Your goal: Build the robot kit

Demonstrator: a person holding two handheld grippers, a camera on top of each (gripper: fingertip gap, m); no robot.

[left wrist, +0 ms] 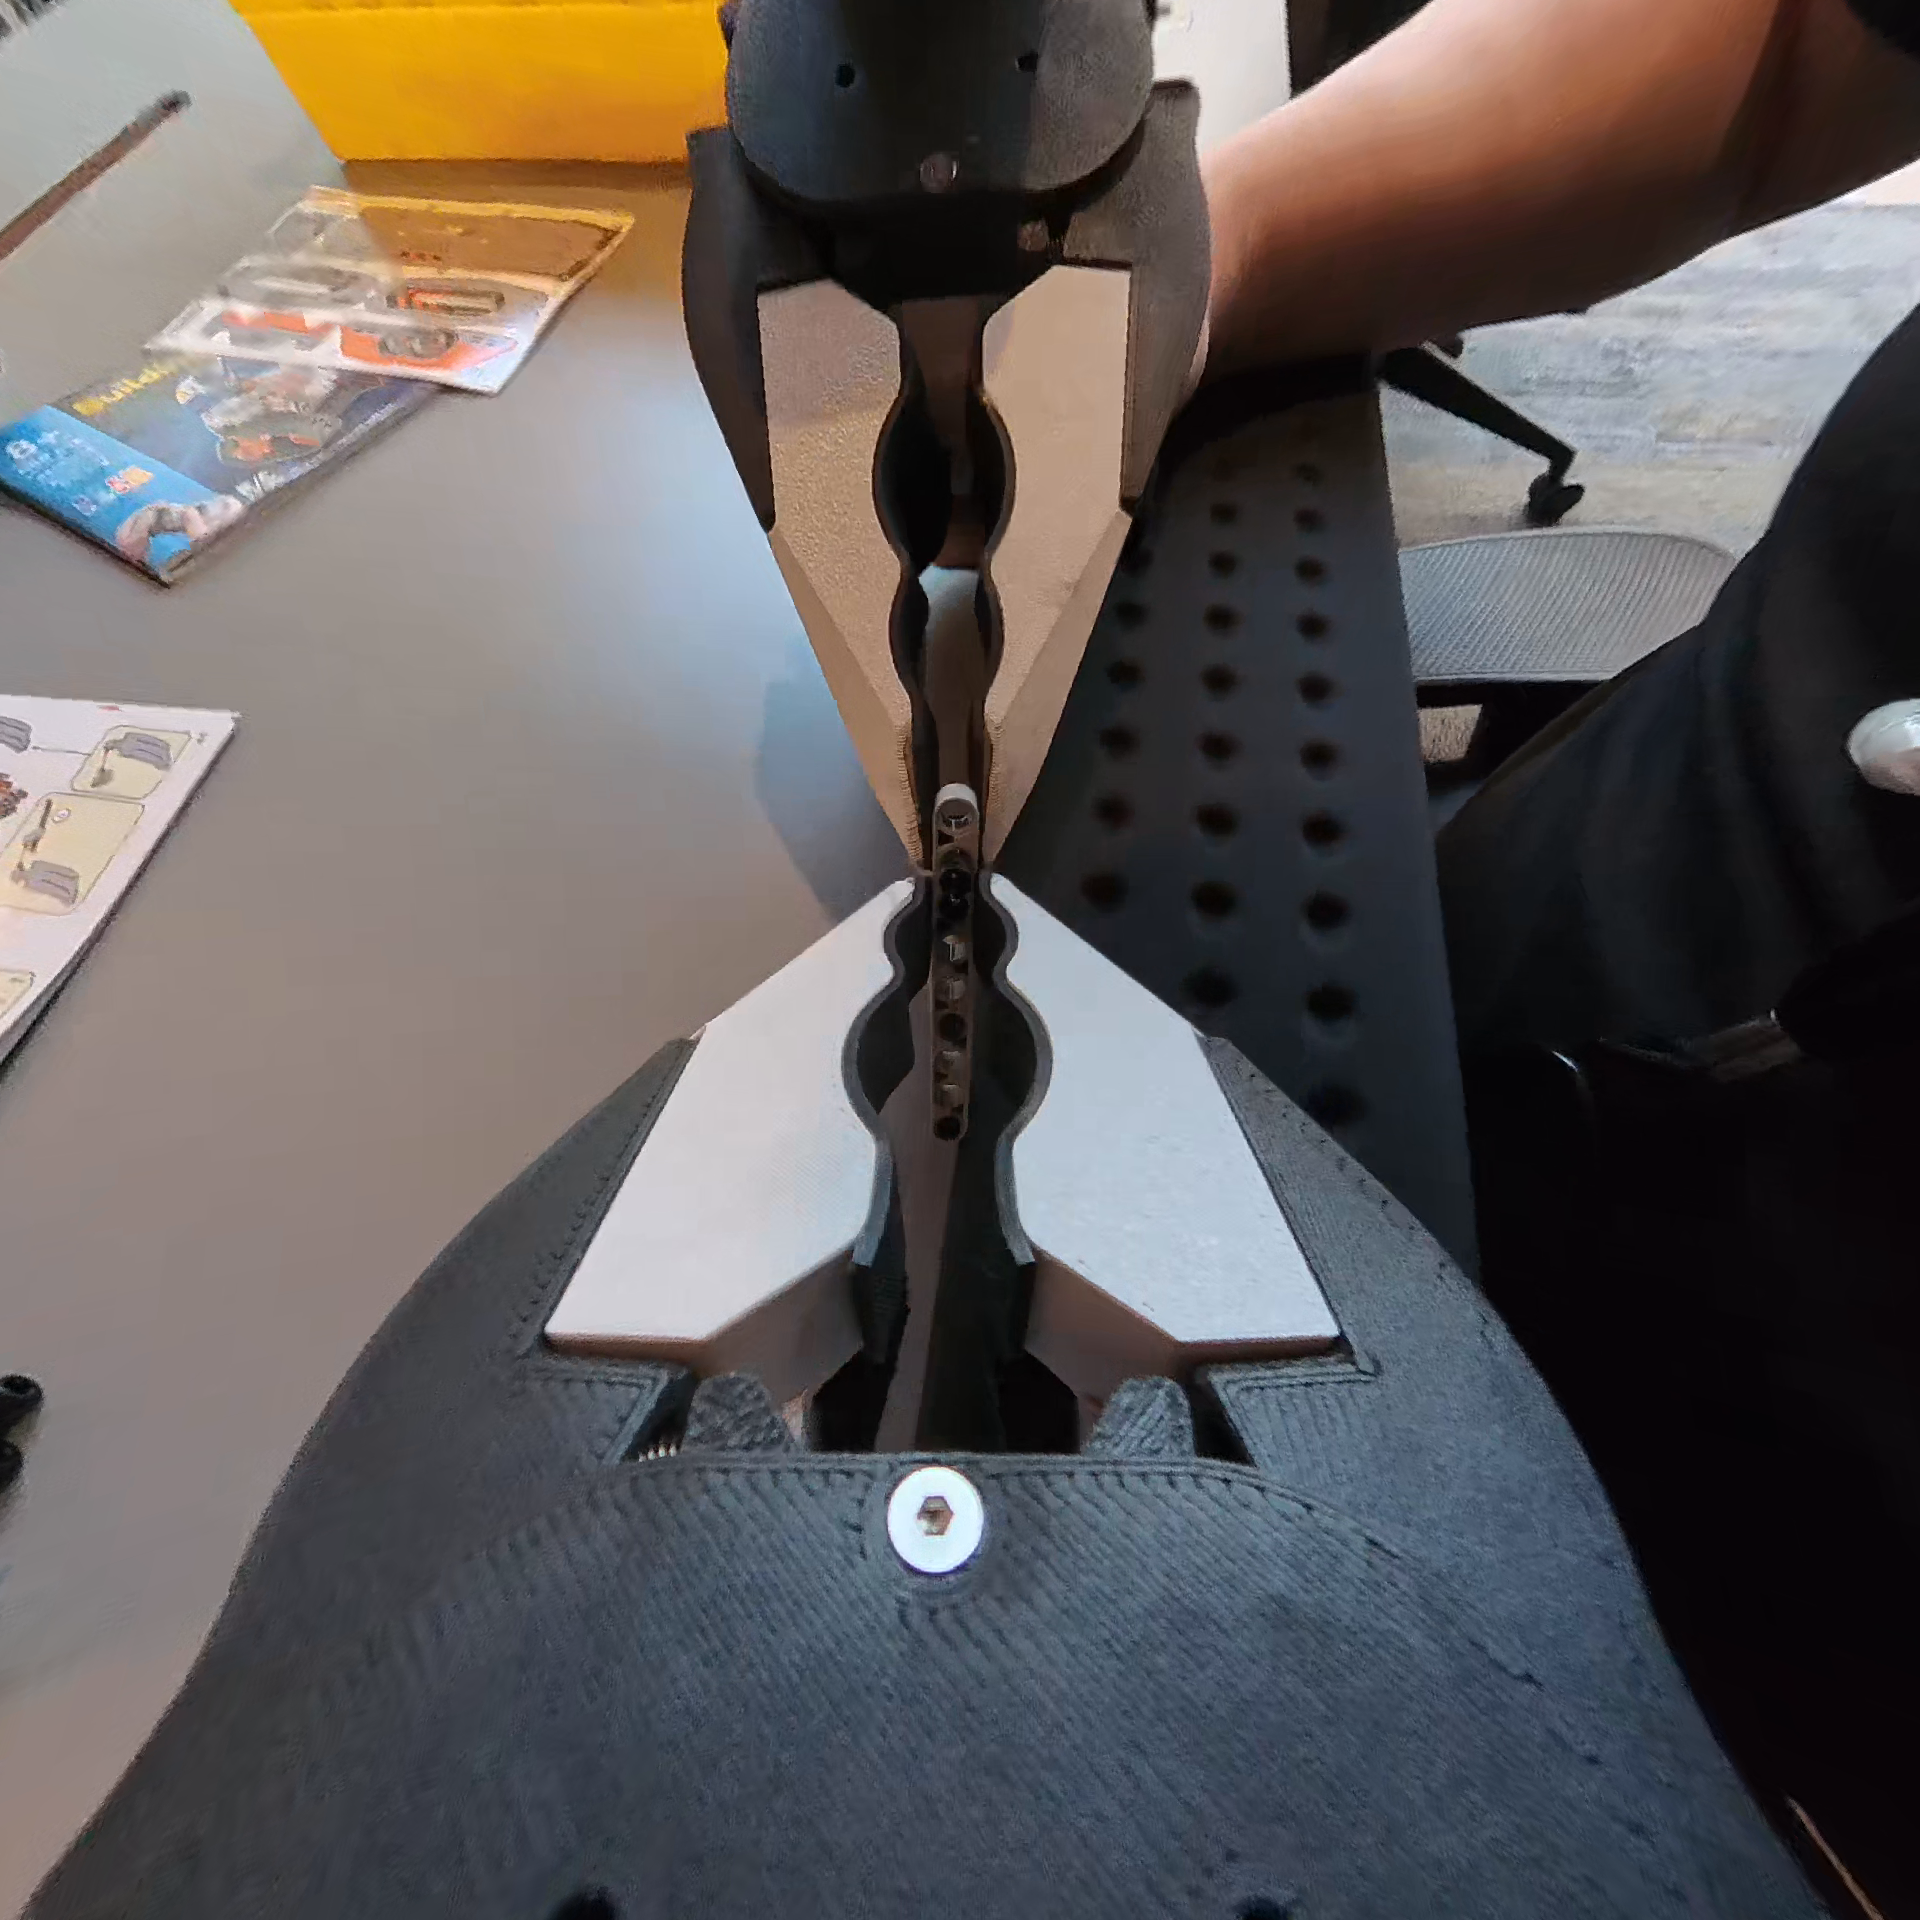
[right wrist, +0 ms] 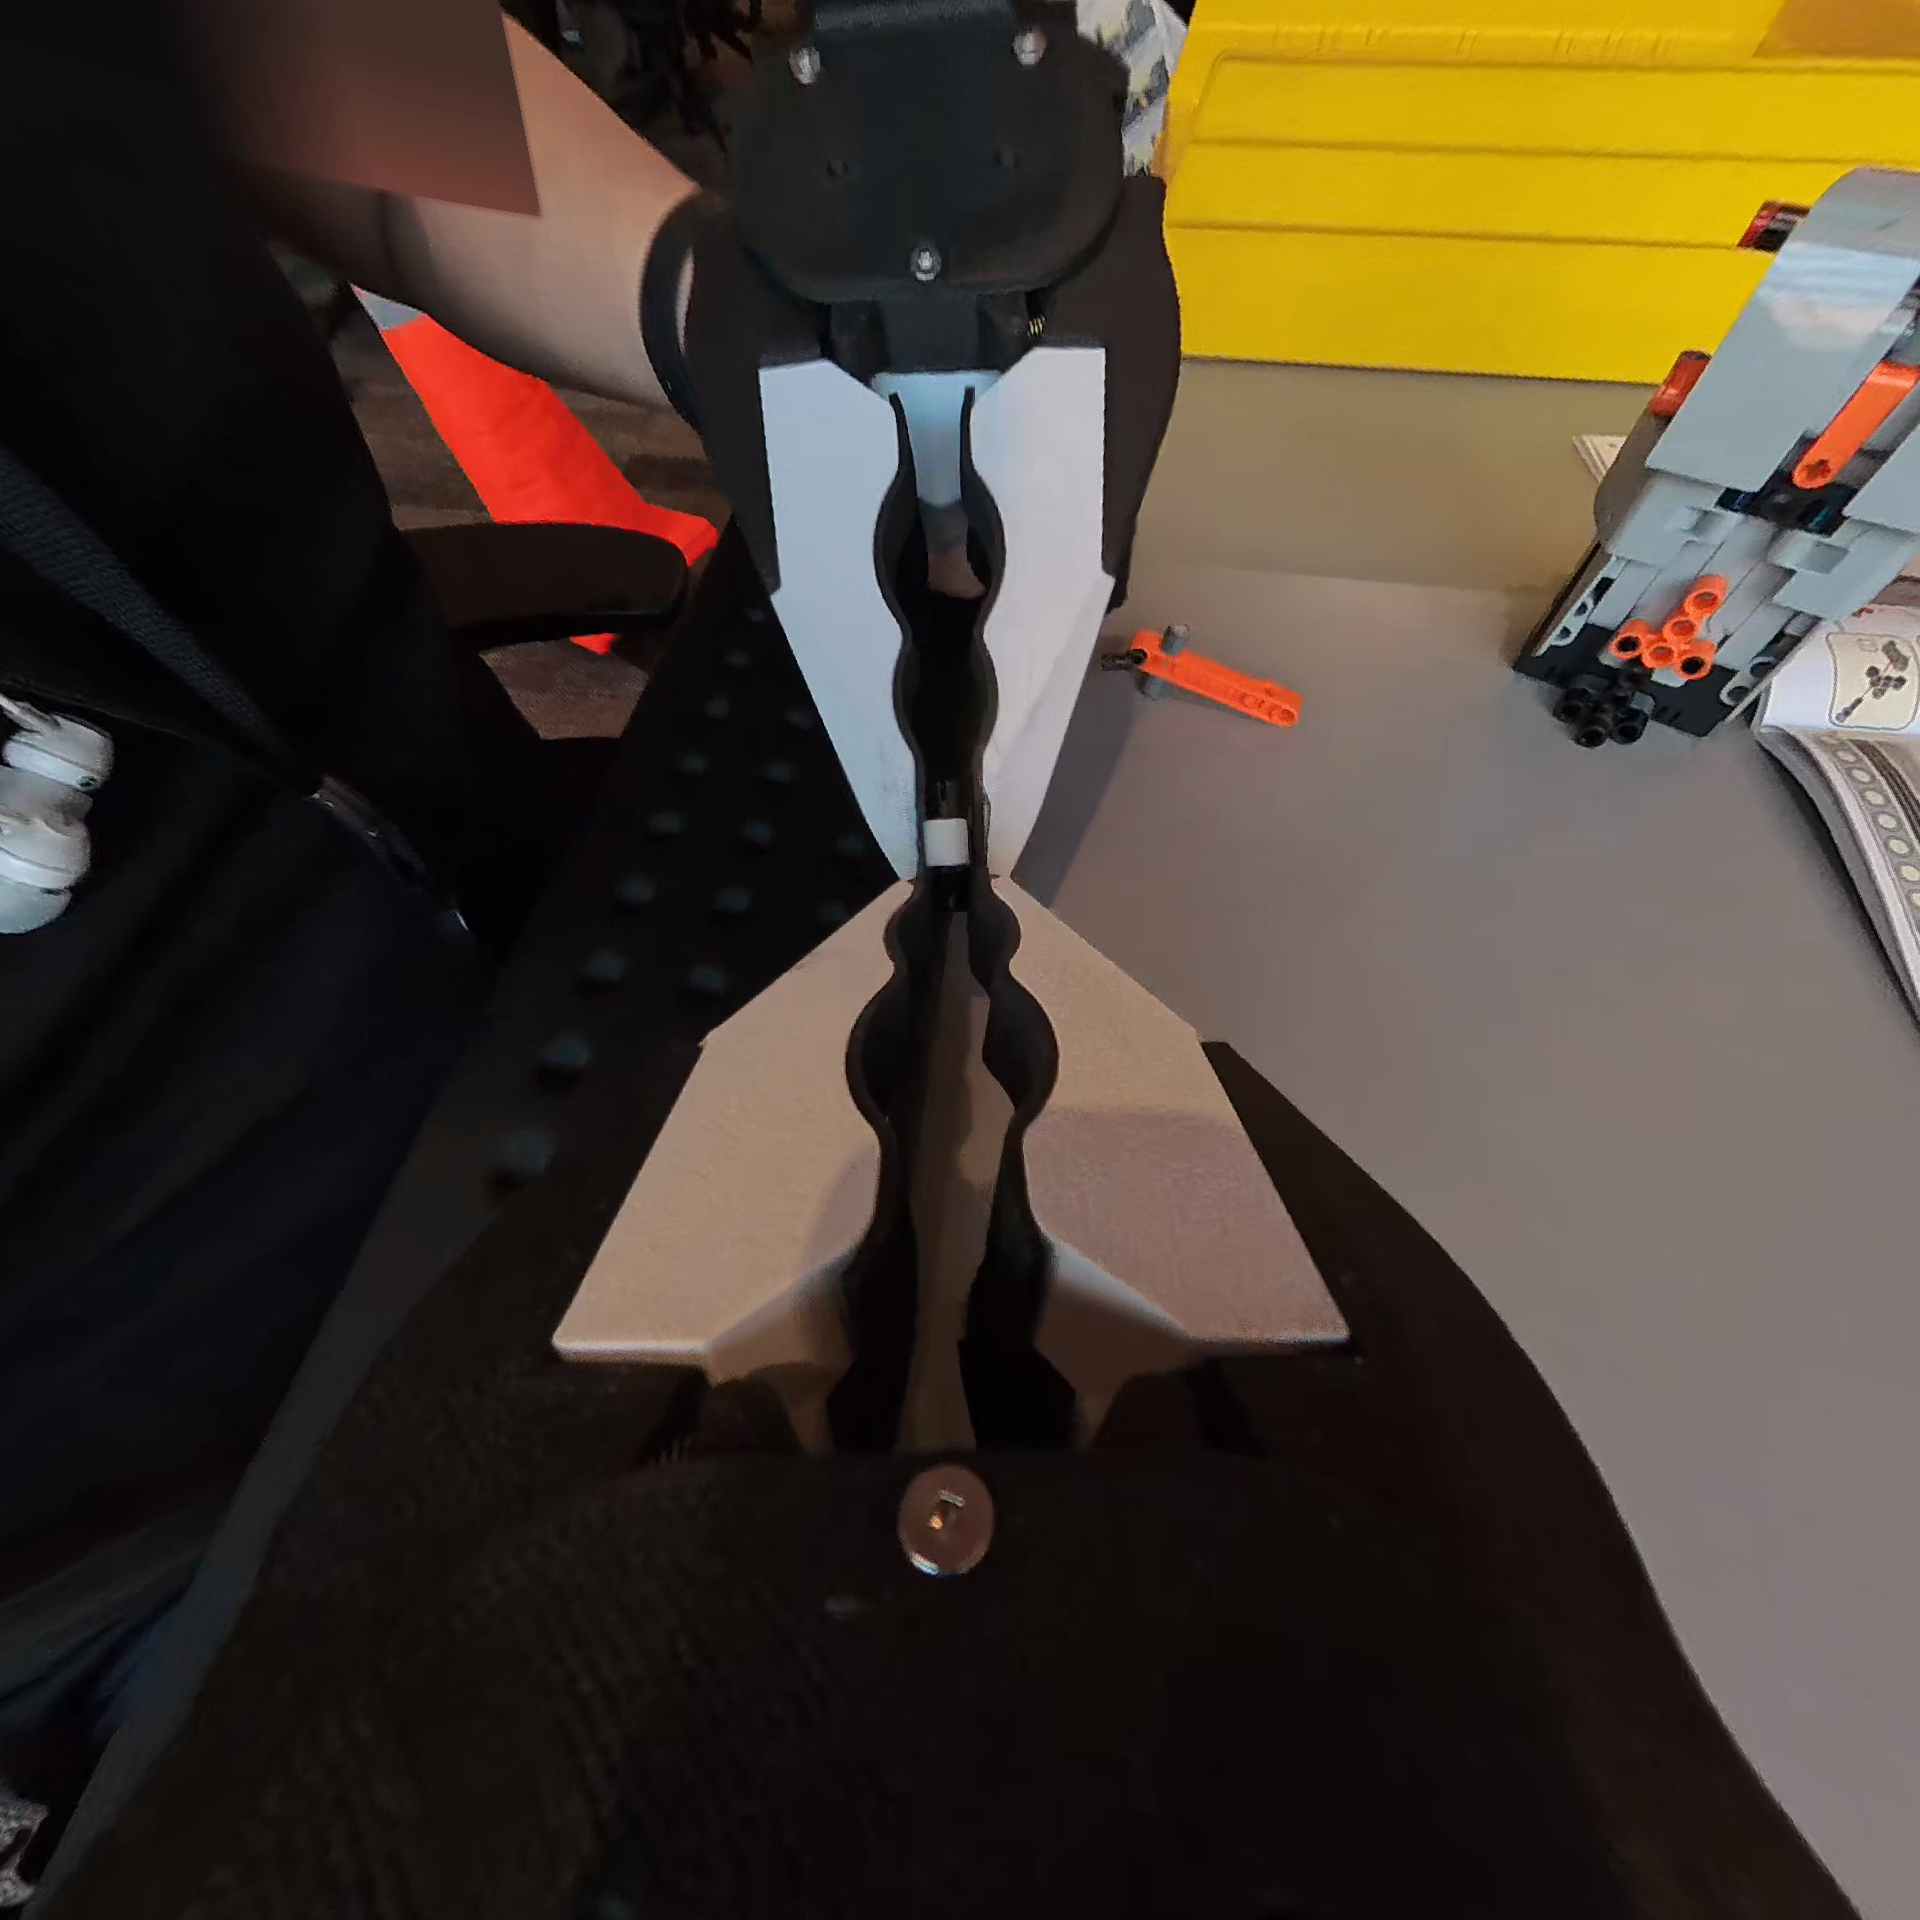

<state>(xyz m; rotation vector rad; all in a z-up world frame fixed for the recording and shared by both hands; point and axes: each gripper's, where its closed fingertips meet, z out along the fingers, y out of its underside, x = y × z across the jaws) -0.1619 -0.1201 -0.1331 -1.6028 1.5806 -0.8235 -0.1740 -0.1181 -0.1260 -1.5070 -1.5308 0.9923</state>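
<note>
Left tool [left wrist: 951,902] is clamped on a dark perforated beam [left wrist: 950,1023] held over the near edge of the surface [left wrist: 436,831], booklets [left wrist: 208,457] off toward its far left. Right tool [left wrist: 951,831] meets it tip to tip, closed on a small light-grey bushing [left wrist: 954,808] at the beam's end; the orange beam [right wrist: 1210,681] and grey-orange model [right wrist: 1756,499] sit toward the far right by the yellow bin [right wrist: 1507,208]. Risk, as I read it: both parts are pinched only at the fingertips, so any misalignment or twist could pop the bushing out or let the beam pivot and drop off the edge.
</note>
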